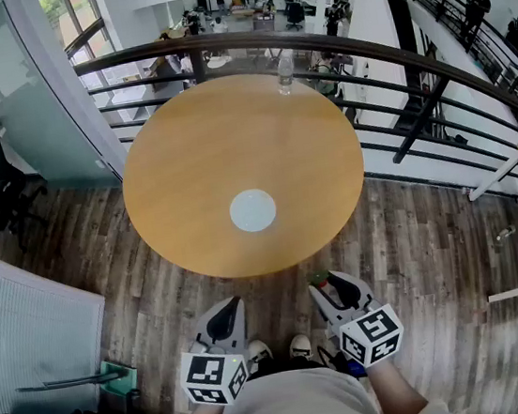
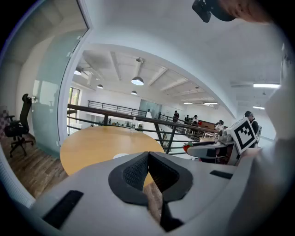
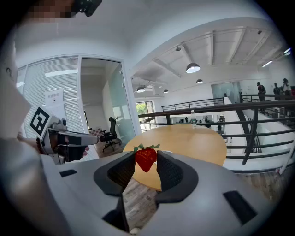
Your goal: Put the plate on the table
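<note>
A small white plate lies on the round wooden table, toward its near edge. Both grippers hover over the floor just short of that edge, close to the person's body. My right gripper is shut on a red strawberry with green leaves, pinched between its fingertips. My left gripper is shut with nothing in it, its pads meeting at the tips. From the left gripper view the plate shows just beyond the jaws.
A clear water bottle stands at the table's far edge, by a dark metal railing over a drop. A black office chair is at the left beside a glass wall. Wood flooring surrounds the table.
</note>
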A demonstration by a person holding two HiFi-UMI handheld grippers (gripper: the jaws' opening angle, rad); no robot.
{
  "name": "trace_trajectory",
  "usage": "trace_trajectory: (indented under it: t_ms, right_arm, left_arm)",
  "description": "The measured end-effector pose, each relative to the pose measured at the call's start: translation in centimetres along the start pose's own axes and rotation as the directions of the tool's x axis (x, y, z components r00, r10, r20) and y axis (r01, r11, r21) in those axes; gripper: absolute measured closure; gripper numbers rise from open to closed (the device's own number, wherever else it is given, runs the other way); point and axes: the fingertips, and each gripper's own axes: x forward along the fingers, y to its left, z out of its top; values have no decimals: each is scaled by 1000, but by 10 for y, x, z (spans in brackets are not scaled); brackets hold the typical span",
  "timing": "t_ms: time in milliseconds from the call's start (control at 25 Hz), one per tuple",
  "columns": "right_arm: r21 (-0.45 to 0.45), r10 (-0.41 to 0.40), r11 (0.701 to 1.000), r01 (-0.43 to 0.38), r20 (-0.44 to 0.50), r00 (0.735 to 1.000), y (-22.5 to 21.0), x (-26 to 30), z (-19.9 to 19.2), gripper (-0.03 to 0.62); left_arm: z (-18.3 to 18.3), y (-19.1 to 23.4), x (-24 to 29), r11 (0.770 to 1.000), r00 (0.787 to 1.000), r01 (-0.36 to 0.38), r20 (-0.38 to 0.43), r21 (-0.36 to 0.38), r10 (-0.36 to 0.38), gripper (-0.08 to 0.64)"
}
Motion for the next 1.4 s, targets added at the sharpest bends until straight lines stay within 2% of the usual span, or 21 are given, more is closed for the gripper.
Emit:
trace_trajectory:
  t_ms: [280, 560, 800, 960, 1080, 1400]
  right_arm:
    - [0, -9, 1000, 9, -2, 1000, -12, -9, -6, 434]
    - [11, -4, 1000, 3, 9, 1000, -21, -15, -7, 434]
    - [3, 43, 999, -43, 17, 999, -25, -28, -9, 434]
    - [-3, 69, 998, -69, 16, 997, -28, -41, -15, 435]
    - [2, 85, 996, -85, 12, 996, -30, -49, -15, 434]
    - [12, 100, 995, -100, -8, 995, -27, -47, -23, 434]
  left_arm:
    - [-3, -15, 10, 1000, 1000, 14, -4, 10, -13, 537]
    - [-2, -22, 12, 1000, 1000, -4, -5, 17, 4, 537]
    - [-5, -38, 11, 999, 999, -42, -8, 28, 42, 537]
    - [-6, -51, 5, 998, 998, -66, 10, 7, 66, 537]
    - [-4, -62, -2, 993, 996, -94, 13, 64, 93, 537]
    - [-6, -66, -3, 995, 996, -88, 20, 53, 87, 537]
